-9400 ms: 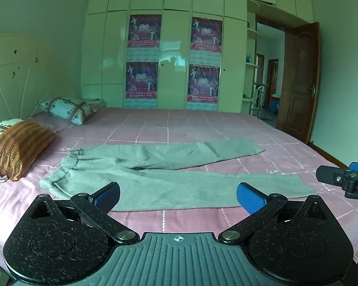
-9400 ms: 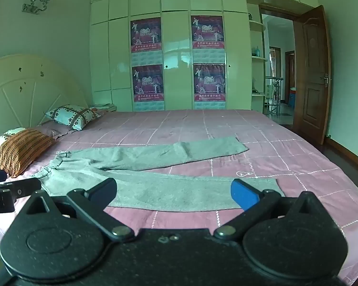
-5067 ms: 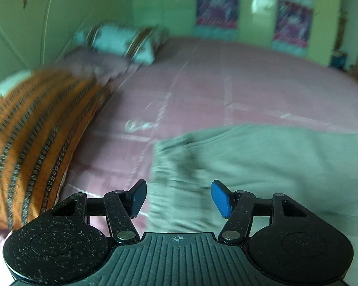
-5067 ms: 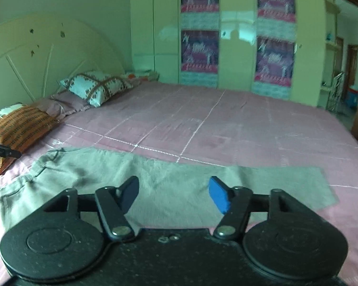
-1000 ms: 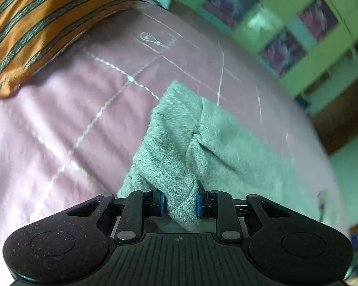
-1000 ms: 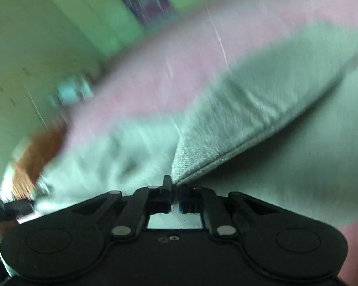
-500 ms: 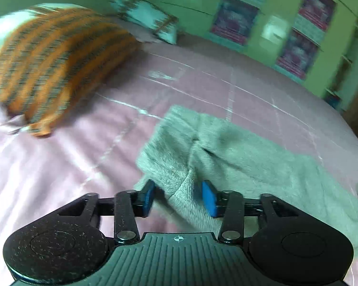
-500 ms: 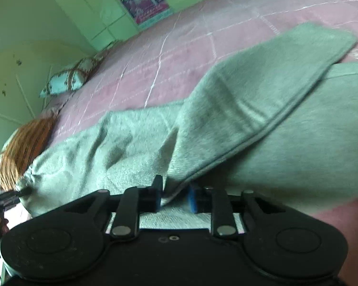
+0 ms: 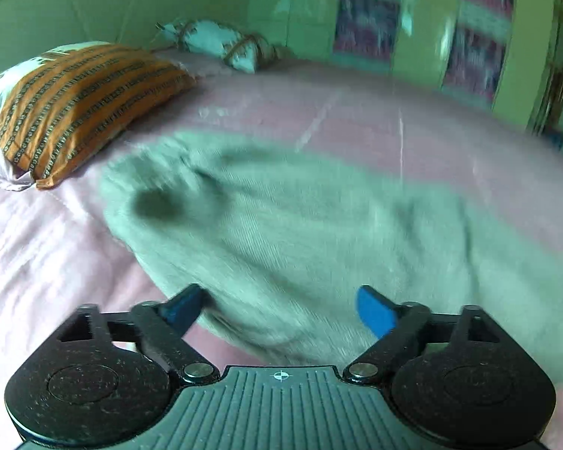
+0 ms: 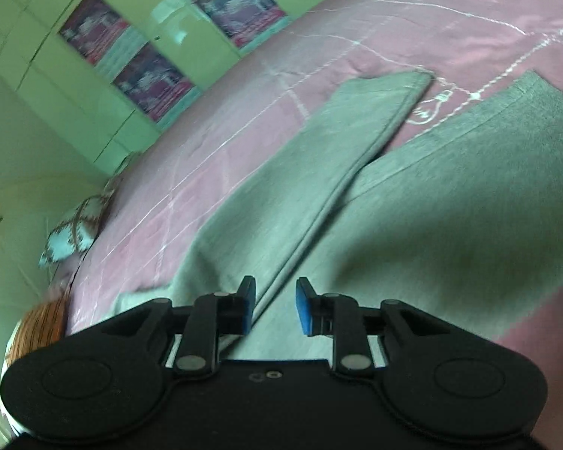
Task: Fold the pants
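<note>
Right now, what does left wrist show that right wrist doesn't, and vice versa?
Left wrist only: the left gripper, jaws wide apart, and the rumpled waist end of the grey knit pants.

Right wrist only: the right gripper, jaws slightly apart, and both leg ends, one lying across the other.

Both: the pink quilted bedspread, orange striped pillow, teal patterned pillow, and green wardrobe with posters.

grey pants (image 9: 319,232), pink bedspread (image 9: 37,247), orange striped pillow (image 9: 82,101)

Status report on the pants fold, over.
Left gripper open, jaws just widened, clear of cloth. Right gripper open slightly, released. Pants on bed, legs not aligned. Nothing blocking.
</note>
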A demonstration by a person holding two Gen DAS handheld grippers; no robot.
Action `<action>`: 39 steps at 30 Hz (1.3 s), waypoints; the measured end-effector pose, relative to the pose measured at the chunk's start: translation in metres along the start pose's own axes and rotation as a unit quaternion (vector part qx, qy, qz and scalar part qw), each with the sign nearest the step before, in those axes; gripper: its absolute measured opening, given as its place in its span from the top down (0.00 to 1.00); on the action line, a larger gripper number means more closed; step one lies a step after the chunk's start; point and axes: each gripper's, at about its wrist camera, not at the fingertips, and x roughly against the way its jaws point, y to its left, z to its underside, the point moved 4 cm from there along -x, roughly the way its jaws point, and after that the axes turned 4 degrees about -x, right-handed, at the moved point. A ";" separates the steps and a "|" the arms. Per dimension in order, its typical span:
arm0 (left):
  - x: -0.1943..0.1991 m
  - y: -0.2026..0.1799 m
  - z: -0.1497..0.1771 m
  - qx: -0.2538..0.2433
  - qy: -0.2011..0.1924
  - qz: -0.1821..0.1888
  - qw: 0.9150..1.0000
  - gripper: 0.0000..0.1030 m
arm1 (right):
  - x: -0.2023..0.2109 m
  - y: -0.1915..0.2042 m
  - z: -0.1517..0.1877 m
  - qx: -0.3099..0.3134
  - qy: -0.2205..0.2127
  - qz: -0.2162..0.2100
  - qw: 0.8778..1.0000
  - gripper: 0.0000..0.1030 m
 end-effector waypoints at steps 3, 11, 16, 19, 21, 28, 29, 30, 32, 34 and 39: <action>-0.009 -0.003 0.017 0.008 0.020 -0.002 1.000 0.00 | -0.011 -0.023 -0.028 -0.034 -0.020 0.006 0.999 0.78; -0.003 0.002 0.024 0.021 0.017 0.003 1.000 0.00 | -0.043 -0.036 -0.063 -0.055 -0.018 0.016 0.998 0.99; -0.005 -0.002 0.023 0.024 0.017 0.001 1.000 0.00 | 0.002 0.002 -0.074 0.023 -0.068 -0.002 0.997 1.00; -0.008 -0.001 0.021 0.023 0.019 0.005 1.000 0.00 | 0.054 0.008 -0.061 0.044 -0.092 -0.009 0.995 1.00; -0.009 -0.001 0.020 0.023 0.020 0.007 1.000 0.00 | 0.055 -0.011 -0.035 0.052 -0.060 0.022 0.997 1.00; -0.012 0.002 0.019 0.015 0.024 0.022 0.999 0.00 | 0.068 -0.070 -0.016 -0.063 -0.063 -0.012 0.996 0.67; -0.013 0.002 0.019 0.015 0.023 0.020 0.999 0.00 | 0.067 -0.076 -0.021 -0.089 -0.063 -0.022 0.994 0.65; -0.013 0.001 0.020 0.015 0.022 0.018 0.999 0.00 | 0.065 -0.082 -0.025 -0.114 -0.062 -0.033 0.991 0.65; -0.014 0.000 0.020 0.016 0.019 0.016 1.000 0.00 | 0.058 -0.089 -0.033 -0.139 -0.067 -0.046 0.987 0.64; -0.014 0.000 0.021 0.017 0.018 0.016 1.000 0.00 | 0.051 -0.098 -0.043 -0.176 -0.070 -0.070 0.979 0.63; -0.014 0.000 0.022 0.016 0.016 0.015 1.000 0.00 | 0.048 -0.115 -0.049 -0.251 -0.096 -0.103 0.958 0.62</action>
